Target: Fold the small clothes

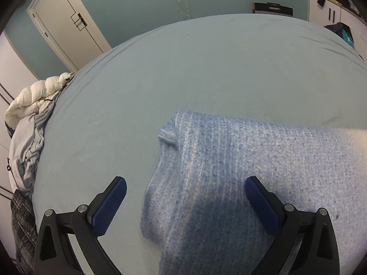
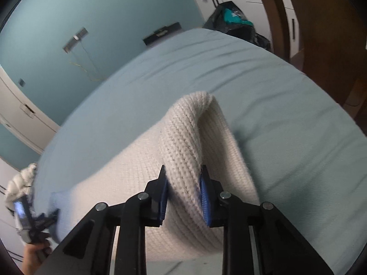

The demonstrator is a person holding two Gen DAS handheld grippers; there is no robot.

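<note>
One knit garment on the bed, blue-flecked at the left wrist's end and fading to cream at the right wrist's end. Reads as a single piece, but no single view shows both ends joined, so that's a judgement.

Key relation: the cloth runs lengthwise from left hand to right hand, lying across the bed sheet.

- Right gripper: jaws nearly together, pinching a raised ridge of the cream knit between the pads. That fold stands up off the sheet and curls over ahead of the fingers. This hand has the cloth.
- Left gripper: jaws spread fully, nothing between the pads. It hangs above the blue end; the garment's left edge lies between the two fingers, right finger over the knit, left finger over bare sheet. Whether the tips touch the cloth, can't tell.
- A small flipped-over flap sits at the far left edge of the blue end, ahead of the left jaws.

My guess at the next move: the left closes on the near edge to match the right's pinch, then both carry it across. The left needs to come down, not sideways.

Counts: one garment in work, two grippers. Off the bed's left side one white puffer jacket and bunched grey fabric. One door on the teal wall. One dark bag of clothes beyond the far corner, by white cabinets.
</note>
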